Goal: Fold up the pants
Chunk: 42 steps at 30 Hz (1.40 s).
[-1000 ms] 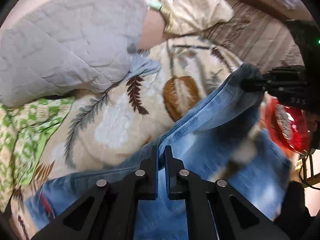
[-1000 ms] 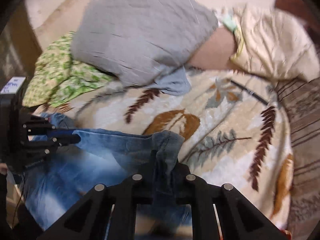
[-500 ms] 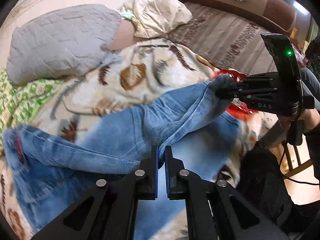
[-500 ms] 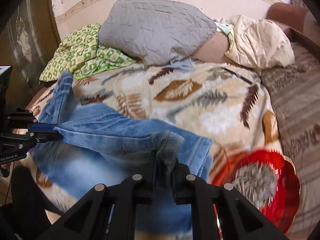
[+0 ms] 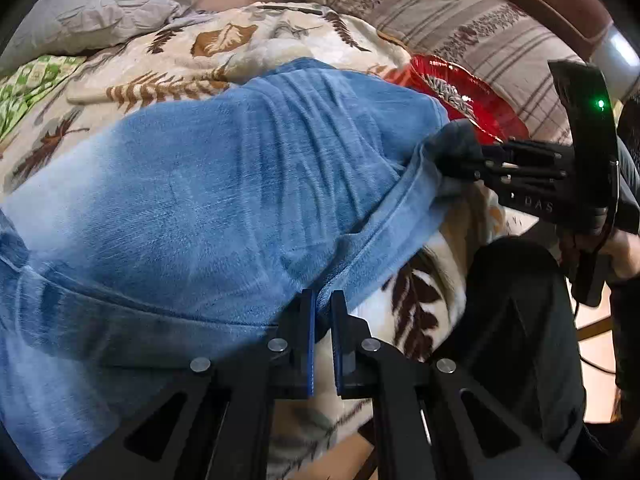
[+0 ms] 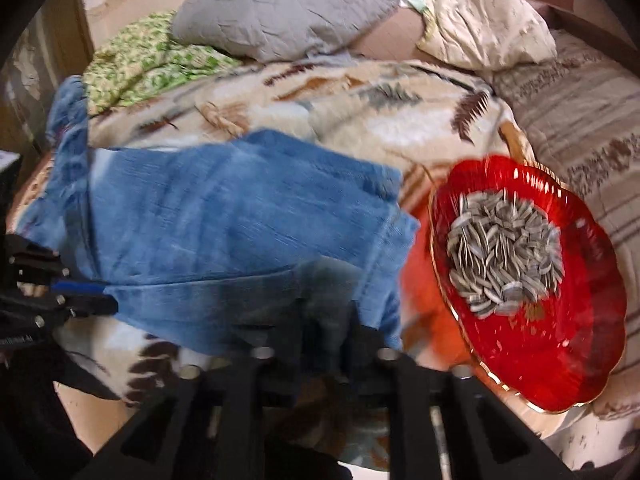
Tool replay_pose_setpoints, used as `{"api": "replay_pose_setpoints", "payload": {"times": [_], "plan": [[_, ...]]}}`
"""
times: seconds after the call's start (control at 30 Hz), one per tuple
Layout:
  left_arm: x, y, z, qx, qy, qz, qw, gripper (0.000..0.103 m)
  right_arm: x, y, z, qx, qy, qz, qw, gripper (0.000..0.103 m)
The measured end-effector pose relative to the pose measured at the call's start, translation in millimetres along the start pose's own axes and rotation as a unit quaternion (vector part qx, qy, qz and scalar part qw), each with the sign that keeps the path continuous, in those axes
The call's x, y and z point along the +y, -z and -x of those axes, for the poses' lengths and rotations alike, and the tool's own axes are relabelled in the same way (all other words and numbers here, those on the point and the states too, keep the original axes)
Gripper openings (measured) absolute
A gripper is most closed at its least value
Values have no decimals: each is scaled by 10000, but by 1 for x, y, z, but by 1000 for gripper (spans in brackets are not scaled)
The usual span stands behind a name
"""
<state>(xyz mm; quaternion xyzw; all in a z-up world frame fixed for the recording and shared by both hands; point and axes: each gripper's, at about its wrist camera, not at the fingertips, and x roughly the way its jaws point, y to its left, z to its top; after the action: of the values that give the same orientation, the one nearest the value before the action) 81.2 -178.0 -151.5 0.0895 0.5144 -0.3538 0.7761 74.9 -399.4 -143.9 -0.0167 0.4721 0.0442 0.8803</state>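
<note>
The blue jeans (image 5: 224, 184) lie across a leaf-patterned blanket (image 5: 224, 56) on the bed, folded over with the top layer stretched toward me. My left gripper (image 5: 321, 304) is shut on the near edge of the jeans. My right gripper (image 5: 472, 156) shows at the right of the left wrist view, shut on a bunched corner of the same edge. In the right wrist view the jeans (image 6: 240, 216) fill the middle, the right gripper (image 6: 324, 320) is blurred and dark under the cloth, and the left gripper (image 6: 108, 300) pinches the edge at far left.
A red glass dish (image 6: 560, 344) of sunflower seeds sits on the bed just right of the jeans. A grey quilted pillow (image 6: 280, 4), a green patterned cloth (image 6: 148, 56) and a cream pillow (image 6: 488, 28) lie at the back. A striped cover (image 6: 592, 120) lies at right.
Both grippers have pulled the held edge of the jeans toward the near side of the bed and lowered it. The cloth now lies spread over the lower layer.
</note>
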Motion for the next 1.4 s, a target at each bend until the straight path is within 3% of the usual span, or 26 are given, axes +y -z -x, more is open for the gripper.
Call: {"api": "replay_pose_setpoints", "payload": {"times": [0.07, 0.1, 0.13, 0.2, 0.23, 0.27, 0.33, 0.6, 0.77, 0.97, 1.17, 1.4], "plan": [[4, -2, 1, 44, 105, 144, 9998, 7, 0, 2, -2, -62, 78, 8, 10000, 44], [5, -3, 2, 72, 146, 182, 9997, 7, 0, 2, -2, -68, 315, 53, 9995, 68], [6, -3, 3, 73, 161, 186, 9997, 7, 0, 3, -2, -69, 607, 76, 9981, 72], [5, -4, 12, 21, 118, 182, 9998, 15, -5, 3, 2, -8, 455, -32, 9990, 73], [5, -5, 18, -34, 84, 192, 9998, 39, -7, 4, 7, -9, 341, -126, 9993, 73], [5, -5, 28, -177, 42, 209, 9996, 71, -8, 5, 17, -107, 276, -154, 9994, 73], [10, -7, 55, -638, -29, 268, 9976, 88, -5, 5, 32, -261, 344, -38, 9991, 75], [73, -3, 120, -1110, -531, 816, 9890, 88, 26, -18, 69, -701, 162, 246, 9971, 76], [126, 16, 157, -1303, -893, 1268, 9793, 88, 80, -38, 79, -924, -316, 622, 9933, 80], [188, 26, 196, -1447, -1182, 1675, 9680, 88, 166, -60, 43, -708, -1147, 1082, 9849, 80], [231, 3, 213, -1489, -1314, 1866, 9622, 89, 239, -86, 4, -507, -1621, 1337, 9764, 80], [262, -51, 183, -1264, -1448, 1855, 9637, 89, 278, -123, -29, -494, -1721, 1117, 9775, 80]]}}
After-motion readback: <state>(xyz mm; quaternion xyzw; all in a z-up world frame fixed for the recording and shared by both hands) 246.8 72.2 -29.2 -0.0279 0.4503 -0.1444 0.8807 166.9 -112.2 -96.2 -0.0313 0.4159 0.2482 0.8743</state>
